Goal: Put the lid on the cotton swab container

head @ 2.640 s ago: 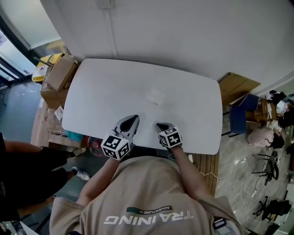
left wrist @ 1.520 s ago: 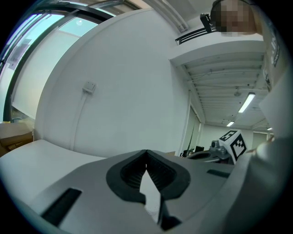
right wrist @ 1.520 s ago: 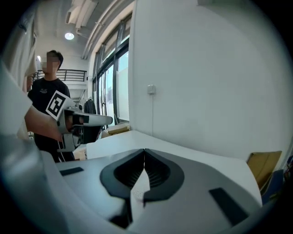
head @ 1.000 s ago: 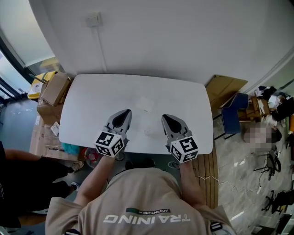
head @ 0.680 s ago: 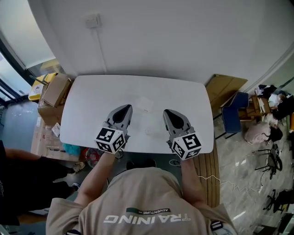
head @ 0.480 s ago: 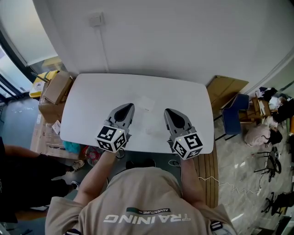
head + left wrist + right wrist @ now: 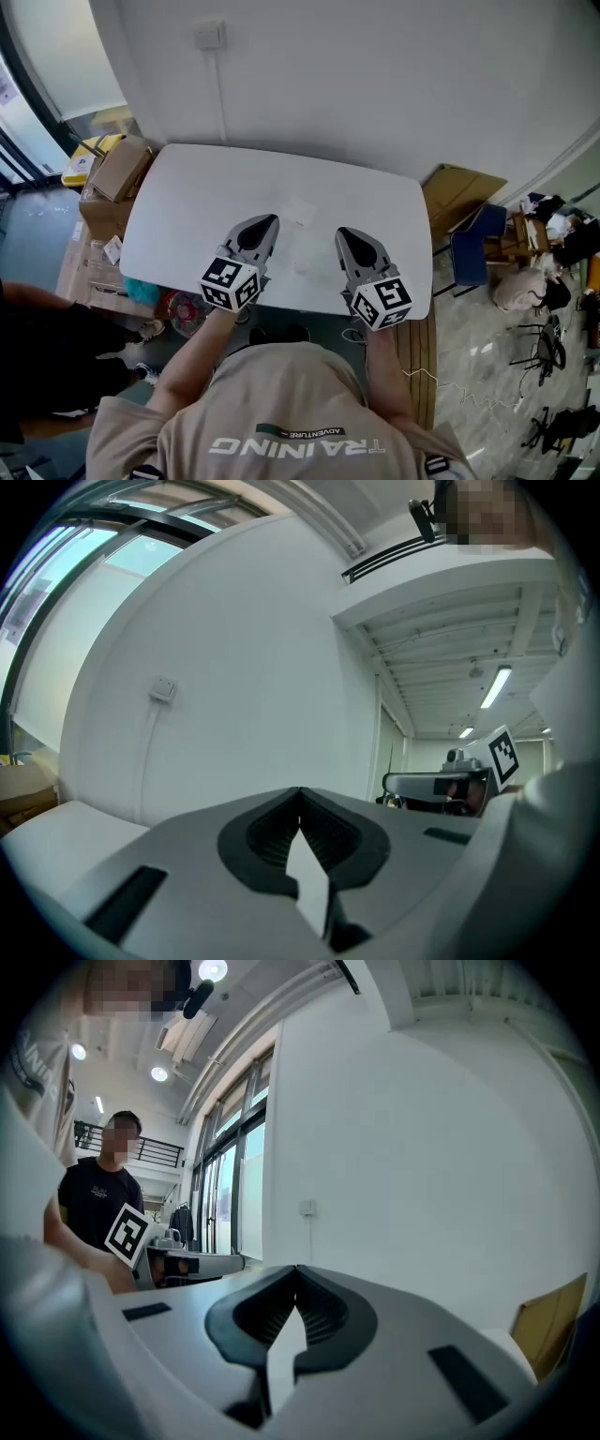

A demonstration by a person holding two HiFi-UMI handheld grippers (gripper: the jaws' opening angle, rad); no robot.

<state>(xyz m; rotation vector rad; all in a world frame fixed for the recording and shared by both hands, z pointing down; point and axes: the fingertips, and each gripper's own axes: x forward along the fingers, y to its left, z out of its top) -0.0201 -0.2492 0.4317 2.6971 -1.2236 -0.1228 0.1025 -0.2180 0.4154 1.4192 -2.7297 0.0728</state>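
Observation:
On the white table (image 7: 187,202) lie two faint clear plastic pieces. One is squarish (image 7: 300,210), farther back; the other is smaller (image 7: 307,263) and sits between my grippers. Which piece is the lid and which the cotton swab container I cannot tell. My left gripper (image 7: 270,220) hovers left of them and my right gripper (image 7: 343,232) right of them, touching neither piece. Both point toward the wall. In the left gripper view the jaws (image 7: 300,791) meet at the tips with nothing between them. The right gripper (image 7: 297,1269) looks the same in its own view.
Cardboard boxes (image 7: 119,169) stand off the table's left end. A flat cardboard sheet (image 7: 461,190) and a blue chair (image 7: 478,246) are at the right. A person in black (image 7: 97,1206) stands to the left. A wall socket (image 7: 208,36) is above the table.
Since the earliest frame my grippers have spread apart and moved forward over the table. In the last second they have barely moved; the head view has shifted slightly.

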